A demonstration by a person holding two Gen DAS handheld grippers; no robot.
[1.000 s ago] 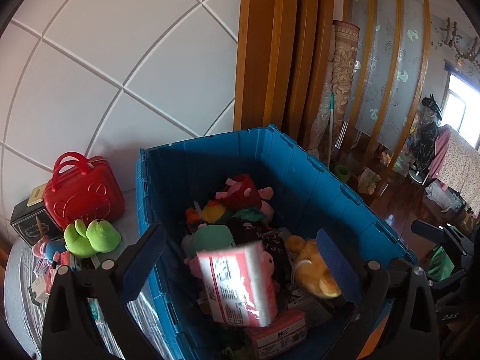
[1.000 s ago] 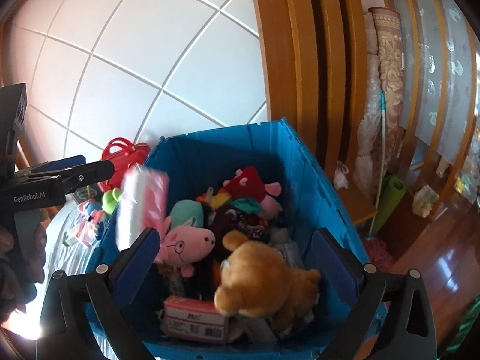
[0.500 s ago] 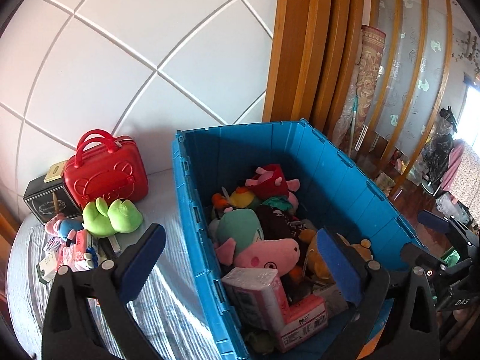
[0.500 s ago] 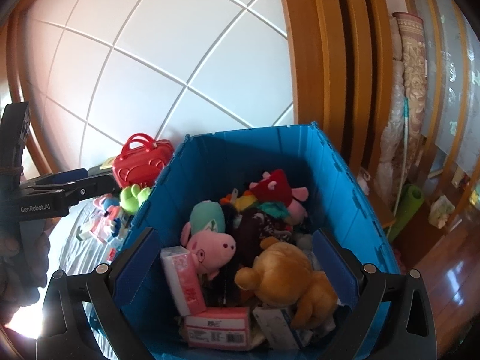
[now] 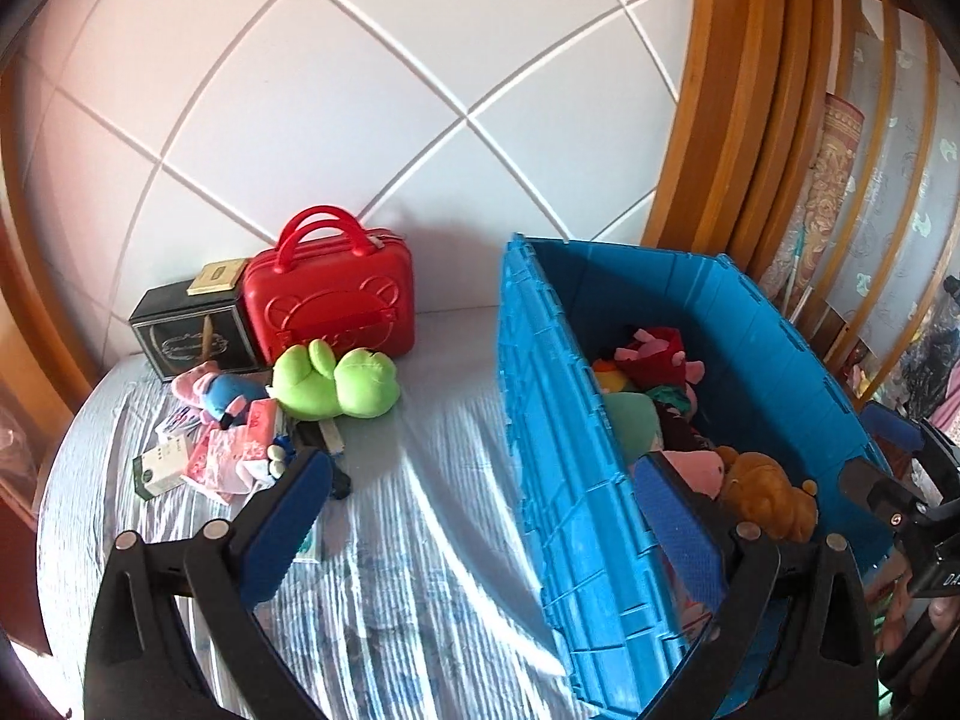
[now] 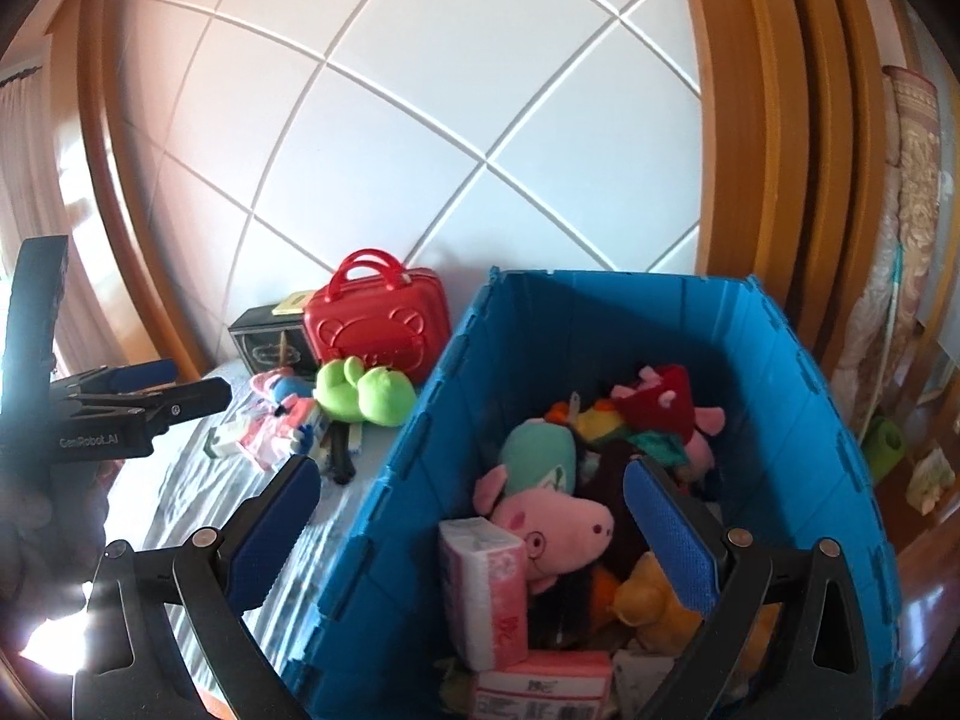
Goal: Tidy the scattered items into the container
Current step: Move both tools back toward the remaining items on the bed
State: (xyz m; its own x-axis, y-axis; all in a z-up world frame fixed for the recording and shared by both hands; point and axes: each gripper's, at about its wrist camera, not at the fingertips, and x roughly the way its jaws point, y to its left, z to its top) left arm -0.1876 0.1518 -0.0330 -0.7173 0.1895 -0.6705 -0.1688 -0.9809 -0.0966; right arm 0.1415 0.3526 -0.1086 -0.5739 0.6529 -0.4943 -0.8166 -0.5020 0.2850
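Note:
A blue crate (image 5: 558,468) (image 6: 780,408) stands on the bed, full of plush toys, with a pink tissue pack (image 6: 486,594) upright near its front. My left gripper (image 5: 474,534) hangs open and empty above the crate's left wall. My right gripper (image 6: 474,534) is open and empty too, over the crate's front left part. Left of the crate lie a green frog plush (image 5: 336,384) (image 6: 366,390), a small pink and blue plush (image 5: 219,390) and several packets (image 5: 210,456).
A red case (image 5: 336,300) (image 6: 378,318) and a black box (image 5: 186,342) stand against the white panelled wall. A striped sheet (image 5: 420,540) covers the bed. Wooden slats (image 5: 750,120) rise behind the crate. A hand (image 6: 42,522) holds the left gripper at the right wrist view's left edge.
The tissue pack left my left gripper and now stands inside the crate. My left gripper has swung left, bringing the scattered items into view. The right gripper has drawn back slightly.

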